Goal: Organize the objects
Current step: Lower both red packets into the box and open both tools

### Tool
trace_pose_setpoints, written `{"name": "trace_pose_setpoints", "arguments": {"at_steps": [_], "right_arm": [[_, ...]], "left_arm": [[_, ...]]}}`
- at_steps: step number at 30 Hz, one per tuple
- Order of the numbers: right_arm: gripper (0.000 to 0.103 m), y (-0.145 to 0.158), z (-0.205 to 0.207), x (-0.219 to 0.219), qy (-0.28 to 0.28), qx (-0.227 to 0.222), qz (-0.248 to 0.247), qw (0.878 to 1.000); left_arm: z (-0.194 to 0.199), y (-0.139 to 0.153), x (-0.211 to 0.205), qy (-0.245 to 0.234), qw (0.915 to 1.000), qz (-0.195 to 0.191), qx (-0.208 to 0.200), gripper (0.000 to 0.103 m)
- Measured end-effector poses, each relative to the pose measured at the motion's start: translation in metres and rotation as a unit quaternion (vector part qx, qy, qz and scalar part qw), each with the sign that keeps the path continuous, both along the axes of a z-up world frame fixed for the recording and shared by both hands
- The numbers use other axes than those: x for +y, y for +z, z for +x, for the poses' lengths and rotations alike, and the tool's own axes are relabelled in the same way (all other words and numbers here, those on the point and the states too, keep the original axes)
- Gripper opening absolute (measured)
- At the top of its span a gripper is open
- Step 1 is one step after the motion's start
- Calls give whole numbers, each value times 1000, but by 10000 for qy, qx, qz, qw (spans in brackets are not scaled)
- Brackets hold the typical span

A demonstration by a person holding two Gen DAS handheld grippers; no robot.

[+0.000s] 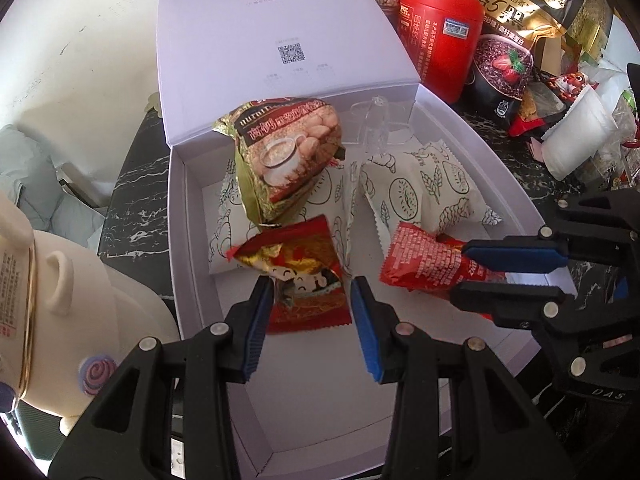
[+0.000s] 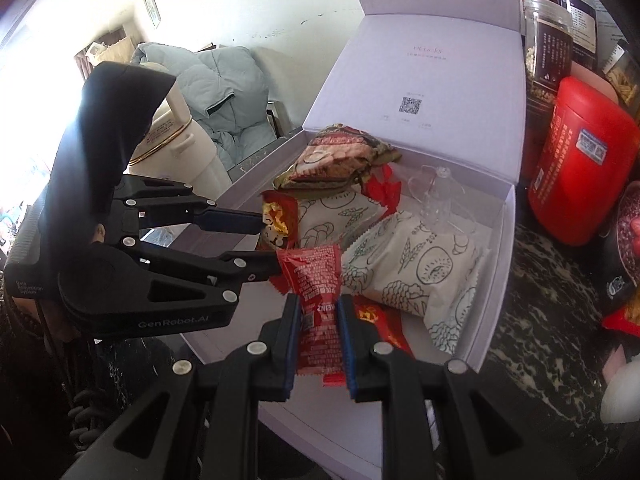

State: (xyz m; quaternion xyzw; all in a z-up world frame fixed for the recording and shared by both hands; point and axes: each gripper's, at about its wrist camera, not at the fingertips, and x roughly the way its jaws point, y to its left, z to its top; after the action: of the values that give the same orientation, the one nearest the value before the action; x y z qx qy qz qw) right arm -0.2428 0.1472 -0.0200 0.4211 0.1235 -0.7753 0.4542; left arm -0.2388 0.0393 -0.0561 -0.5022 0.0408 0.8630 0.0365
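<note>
1. A pale lilac box [image 1: 176, 240] stands open on a dark marbled desk [image 2: 540, 304], its lid [image 1: 256, 40] tilted up at the far side with a small square code printed inside.
2. The left claw [image 1: 312, 308] hangs over the near part of the box and is clamped on a red and gold snack packet [image 1: 304, 276] with a cartoon figure; in the right wrist view its blue pads pinch the top and bottom of that packet.
3. The right claw [image 2: 318, 312] is drawn tight on a red sachet [image 2: 316, 300] covered in small white print, which it holds over the box's near right part, just beside the left claw's packet.
4. Under both packets lie white pouches with line-drawn bread and wheat [image 1: 412, 192] on the box floor.
5. A green-gold cereal bag [image 1: 284, 160] with a cup picture leans against the far left wall of the box, on top of one white pouch.
6. A clear plastic piece [image 1: 376, 124] sits in the far right corner of the box.
7. To the right of the box, on the desk, stand a red canister [image 1: 436, 36], a black oat bag with a strawberry picture [image 1: 508, 52] and some lidded jars [image 2: 548, 44].
8. To the left of the box stands a cream-coloured jug with a gold band [image 1: 48, 292].
</note>
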Motion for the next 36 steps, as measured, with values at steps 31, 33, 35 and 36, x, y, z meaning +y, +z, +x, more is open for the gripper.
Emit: {"name": "trace_pose_setpoints", "arguments": {"at_steps": [31,33,35,36], "right_arm": [[25,-15,-15,-19,-50,-222,-170,9996],[30,-13,-13,-19,-76,-207,-168,9996],[39,-11,-13,-18,-96,-185,-165,9996],[44,-10,-13,-17,-126,-160,-173,9996]], "left_arm": [[11,-14,11,-293,9992,196,-209,38],[10,-13,12,-304,9991,185,-241,39],[10,-13,11,-300,9991,166,-266,40],[11,-12,11,-300,9991,164,-262,42]]}}
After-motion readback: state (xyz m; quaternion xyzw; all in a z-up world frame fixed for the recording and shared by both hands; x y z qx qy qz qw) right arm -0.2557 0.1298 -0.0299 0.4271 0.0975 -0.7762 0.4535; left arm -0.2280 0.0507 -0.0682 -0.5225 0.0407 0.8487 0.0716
